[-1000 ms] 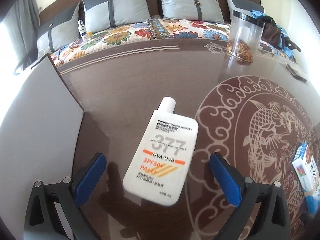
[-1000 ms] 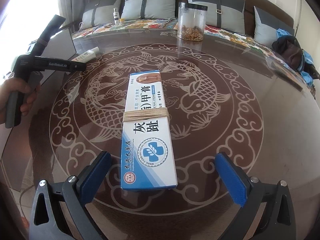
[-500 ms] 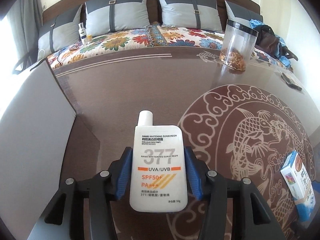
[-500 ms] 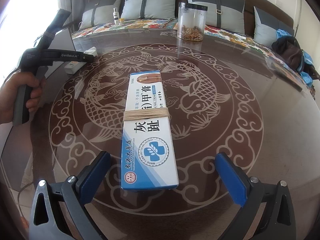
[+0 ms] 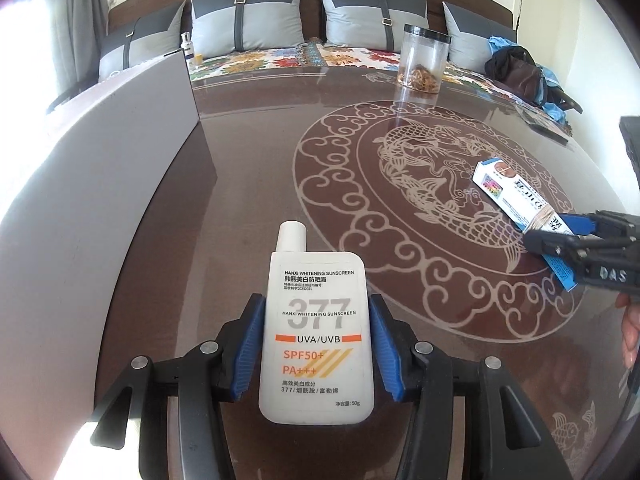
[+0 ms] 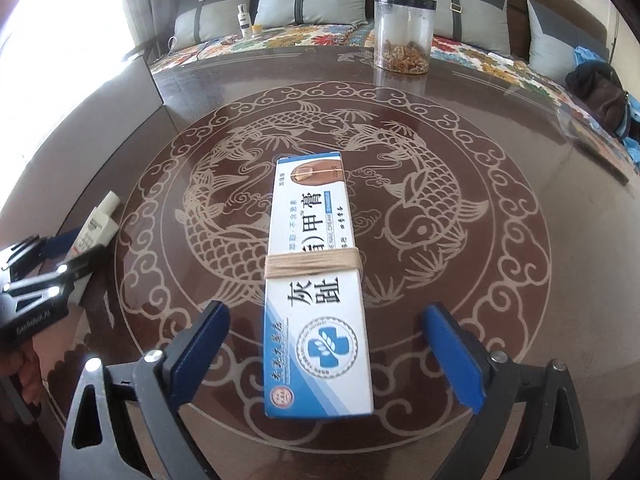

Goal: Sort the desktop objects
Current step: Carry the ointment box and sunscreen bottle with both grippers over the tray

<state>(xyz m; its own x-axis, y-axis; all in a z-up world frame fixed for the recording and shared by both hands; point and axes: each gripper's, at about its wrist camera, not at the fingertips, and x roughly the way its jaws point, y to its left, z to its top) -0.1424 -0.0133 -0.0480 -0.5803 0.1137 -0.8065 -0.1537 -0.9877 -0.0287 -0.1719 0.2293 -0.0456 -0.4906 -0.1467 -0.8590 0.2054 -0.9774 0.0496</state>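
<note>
My left gripper (image 5: 316,346) is shut on a white sunscreen bottle (image 5: 316,320) marked 377, cap pointing away, held over the dark table. The same bottle shows small at the left of the right wrist view (image 6: 96,230). My right gripper (image 6: 326,350) is open, its blue pads apart on either side of a white and blue ointment box (image 6: 316,292) bound with a rubber band, lying flat on the table's fish pattern. The pads do not touch the box. The box also shows in the left wrist view (image 5: 520,210).
A grey bin wall (image 5: 100,184) stands at the table's left. A clear jar (image 5: 422,60) with brown contents stands at the far edge. A sofa with grey cushions (image 5: 248,16), a small bottle (image 5: 187,46) and a dark bag (image 5: 516,70) lie behind the table.
My left gripper closed on the sunscreen bottle and swung with it toward the right. My right gripper narrowed a little around the ointment box and moved slightly forward.
</note>
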